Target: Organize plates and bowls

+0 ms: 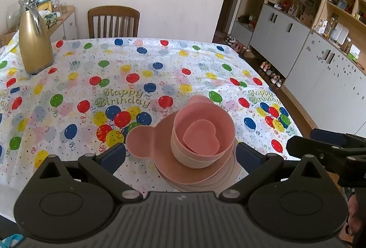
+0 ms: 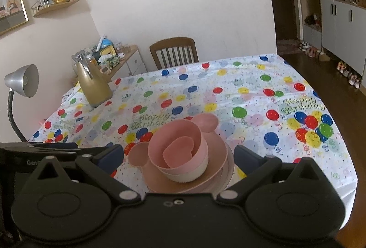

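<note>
Near the front of the balloon-print tablecloth (image 1: 141, 65) stands one stack: flat pink plates (image 1: 196, 179), a pink plate with round ears (image 1: 139, 142), a cream bowl (image 1: 194, 161), a pink bowl (image 1: 205, 119) nested in it, and a small heart-shaped dish (image 1: 201, 136) inside. My left gripper (image 1: 180, 154) is open, its fingers either side of the stack and not touching it. The right wrist view shows the same eared plate (image 2: 137, 156), pink bowl (image 2: 183, 131) and heart dish (image 2: 178, 152), with my right gripper (image 2: 178, 154) open around them. Neither gripper holds anything.
A gold thermos jug (image 1: 34, 42) stands at the far left of the table, with a wooden chair (image 1: 113, 21) behind the far edge. A grey desk lamp (image 2: 22, 81) is off the left side. Cabinets (image 1: 297, 42) and shoes on the floor line the right wall.
</note>
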Available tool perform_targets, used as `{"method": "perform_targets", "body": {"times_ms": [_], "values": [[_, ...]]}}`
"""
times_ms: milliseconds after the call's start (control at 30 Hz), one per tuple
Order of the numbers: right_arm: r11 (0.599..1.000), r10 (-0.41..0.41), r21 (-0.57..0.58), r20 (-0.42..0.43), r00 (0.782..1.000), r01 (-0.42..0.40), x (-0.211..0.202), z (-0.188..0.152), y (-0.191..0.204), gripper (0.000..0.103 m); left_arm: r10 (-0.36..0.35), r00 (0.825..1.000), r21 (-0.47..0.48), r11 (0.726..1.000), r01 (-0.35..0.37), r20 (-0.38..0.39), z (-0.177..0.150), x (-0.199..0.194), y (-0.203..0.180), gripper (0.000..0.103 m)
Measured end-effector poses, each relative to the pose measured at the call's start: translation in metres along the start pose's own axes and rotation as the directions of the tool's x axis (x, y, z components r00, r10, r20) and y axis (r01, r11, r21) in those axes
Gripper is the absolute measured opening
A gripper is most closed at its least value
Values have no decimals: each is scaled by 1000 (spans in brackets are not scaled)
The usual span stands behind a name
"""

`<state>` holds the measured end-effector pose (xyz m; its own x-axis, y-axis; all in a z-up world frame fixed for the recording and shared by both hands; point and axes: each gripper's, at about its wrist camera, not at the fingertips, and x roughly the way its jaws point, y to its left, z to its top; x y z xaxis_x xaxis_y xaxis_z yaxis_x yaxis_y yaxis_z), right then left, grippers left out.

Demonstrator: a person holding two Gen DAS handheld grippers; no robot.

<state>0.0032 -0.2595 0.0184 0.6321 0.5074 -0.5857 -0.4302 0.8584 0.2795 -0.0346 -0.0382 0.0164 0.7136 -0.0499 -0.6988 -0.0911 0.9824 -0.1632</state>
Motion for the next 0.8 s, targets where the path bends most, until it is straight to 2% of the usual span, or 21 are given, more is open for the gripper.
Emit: {"method": "perform_targets", "body": {"times_ms": [467,800], "values": [[1000,-10,27,-62,998,12,11,-3,-4,103,-3,998,-34,999,1,-65,-4,13,6,103],[999,-13,31,-70,997,15,14,-3,-4,103,-17,996,-50,999,13,-87,-4,21,10,103]]}}
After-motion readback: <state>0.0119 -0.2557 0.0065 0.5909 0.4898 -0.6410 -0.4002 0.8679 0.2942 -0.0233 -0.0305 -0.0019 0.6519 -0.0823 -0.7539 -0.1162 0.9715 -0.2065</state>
